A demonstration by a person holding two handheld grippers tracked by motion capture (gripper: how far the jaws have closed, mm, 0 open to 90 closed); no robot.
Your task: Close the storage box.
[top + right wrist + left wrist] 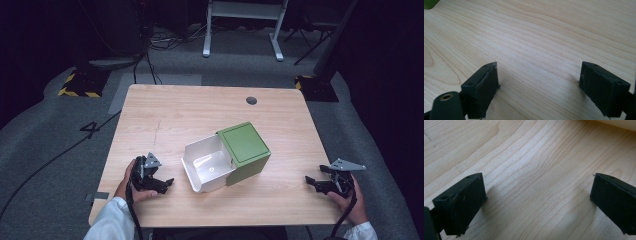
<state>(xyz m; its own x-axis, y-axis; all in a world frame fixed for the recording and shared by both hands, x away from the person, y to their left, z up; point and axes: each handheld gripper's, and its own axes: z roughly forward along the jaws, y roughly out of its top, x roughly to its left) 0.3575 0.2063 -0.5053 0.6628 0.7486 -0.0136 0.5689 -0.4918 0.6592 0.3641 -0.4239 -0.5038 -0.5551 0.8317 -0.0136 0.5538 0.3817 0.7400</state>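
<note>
Your left gripper [167, 182]: jaws spread wide, nothing between, low over table [165, 115]. Your right gripper [311, 181]: jaws wide apart too, empty. Green box [244, 151] with white drawer [207, 167] pulled out sits between grippers, nearer left one, touching neither.

table [165, 115]: pale wood grain, matt, under both claws
drawer [207, 167]: white glossy plastic, right of left claw [166, 183]
box [246, 145]: green, matt, smooth
jaws: black matt plastic, rough edges
</note>
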